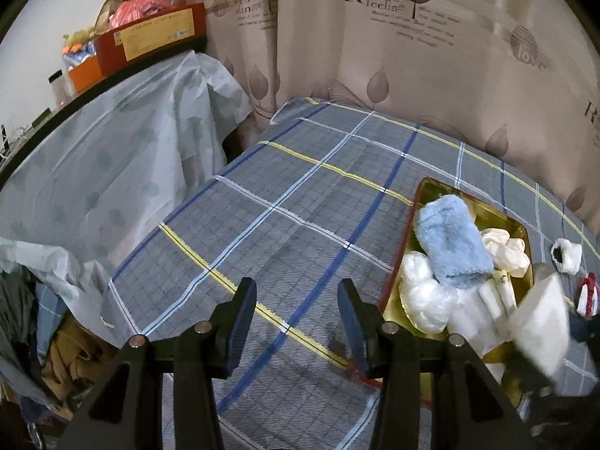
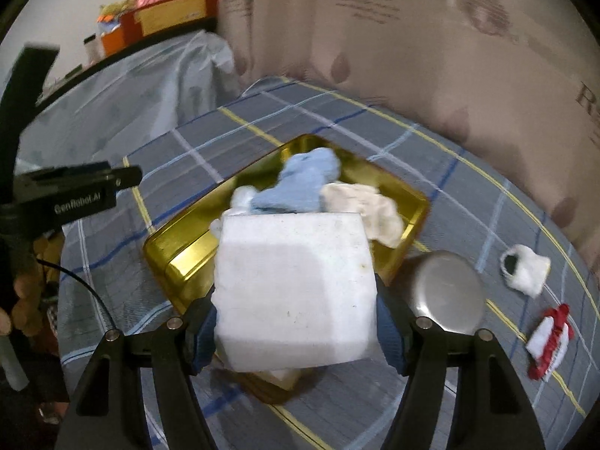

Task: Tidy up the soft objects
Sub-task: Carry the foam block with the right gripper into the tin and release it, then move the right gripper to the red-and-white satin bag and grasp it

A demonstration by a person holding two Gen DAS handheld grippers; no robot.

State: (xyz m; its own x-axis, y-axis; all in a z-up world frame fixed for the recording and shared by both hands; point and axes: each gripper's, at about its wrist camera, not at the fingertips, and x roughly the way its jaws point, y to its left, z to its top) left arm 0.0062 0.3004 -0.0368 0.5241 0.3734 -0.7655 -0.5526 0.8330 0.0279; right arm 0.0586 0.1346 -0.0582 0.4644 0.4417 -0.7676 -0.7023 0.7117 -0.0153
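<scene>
My right gripper (image 2: 296,333) is shut on a white foam block (image 2: 294,292) and holds it over the near end of a gold tray (image 2: 180,258). The tray holds a blue fluffy cloth (image 2: 300,183) and a cream cloth (image 2: 371,206). In the left wrist view the tray (image 1: 423,191) lies at right with the blue cloth (image 1: 450,240), white wads (image 1: 423,296), the cream cloth (image 1: 506,247) and the blurred foam block (image 1: 540,326). My left gripper (image 1: 296,322) is open and empty above the plaid cloth, left of the tray.
A round metal lid (image 2: 446,292) lies right of the tray. A white cuff-like piece (image 2: 525,270) and a red-and-white item (image 2: 551,341) lie on the plaid cloth (image 1: 281,206). A curtain (image 1: 412,56) hangs behind. A plastic-covered surface (image 1: 93,168) with boxes stands left.
</scene>
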